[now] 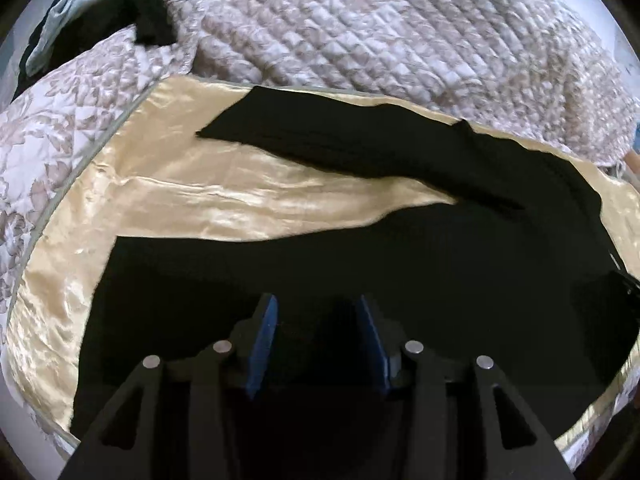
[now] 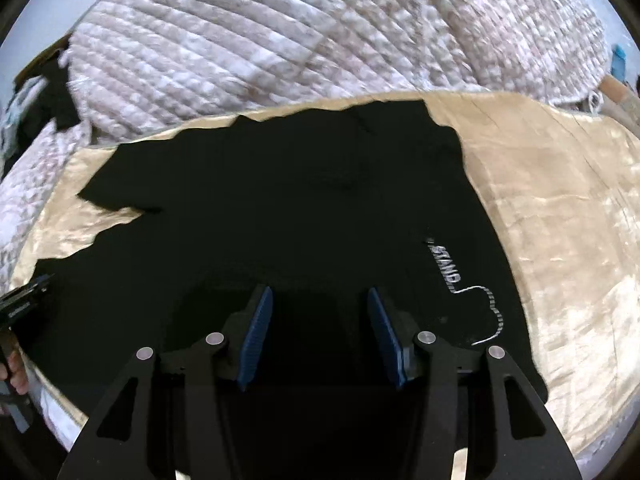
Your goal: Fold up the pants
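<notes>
Both tools wide open over pants [image 1: 360, 264]

The pants [image 1: 400, 264] are matt black cloth that gives back almost no light; white print [image 2: 447, 266] sits on the fabric near the waist, and a pale striped cord [image 2: 494, 312] lies on it. Under them the gold sheet [image 1: 224, 204] is smooth, glossy satin with bright creases. The quilt [image 1: 360, 28] behind is soft padded cloth, stitched into a bumpy diamond grid, with a faint sheen on its beige and white print. The left gripper [image 1: 316, 320] and right gripper [image 2: 318, 312] are matt black plastic with round, shiny metal pins; the pads [image 2: 256, 340] are blue and finely ribbed, rubbery in look.
</notes>
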Tool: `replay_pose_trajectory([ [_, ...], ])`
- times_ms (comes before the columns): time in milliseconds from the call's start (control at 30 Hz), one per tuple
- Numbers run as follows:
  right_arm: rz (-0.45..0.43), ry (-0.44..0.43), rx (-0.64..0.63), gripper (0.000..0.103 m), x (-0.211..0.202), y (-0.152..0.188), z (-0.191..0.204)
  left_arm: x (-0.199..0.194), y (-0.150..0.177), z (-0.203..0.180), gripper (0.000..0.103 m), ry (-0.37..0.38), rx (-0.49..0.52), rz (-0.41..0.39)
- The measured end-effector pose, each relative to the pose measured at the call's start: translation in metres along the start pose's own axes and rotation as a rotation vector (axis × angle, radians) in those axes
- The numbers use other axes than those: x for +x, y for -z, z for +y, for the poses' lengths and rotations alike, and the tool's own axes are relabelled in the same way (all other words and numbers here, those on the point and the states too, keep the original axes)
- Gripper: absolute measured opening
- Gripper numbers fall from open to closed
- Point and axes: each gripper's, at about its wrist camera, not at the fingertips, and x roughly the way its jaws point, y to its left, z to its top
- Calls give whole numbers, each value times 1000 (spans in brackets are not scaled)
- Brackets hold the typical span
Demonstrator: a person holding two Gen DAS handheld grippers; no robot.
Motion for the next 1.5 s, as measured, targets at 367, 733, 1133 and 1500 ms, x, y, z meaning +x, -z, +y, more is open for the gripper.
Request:
replay_pose_trajectory([
  [367,33,-18,-153,50,9,13,41,1,12,-25,49,-2,75,-3],
  [733,34,-16,-120,50,7,11,38,3,9,-28,51,9,88,5],
  [1133,72,-87,-60,51,10,-31,28,11,-31,-30,53,69,106,29],
  [1500,87,-107,-52,63,54,-107,11,65,-126,-29,64,97,109,0],
])
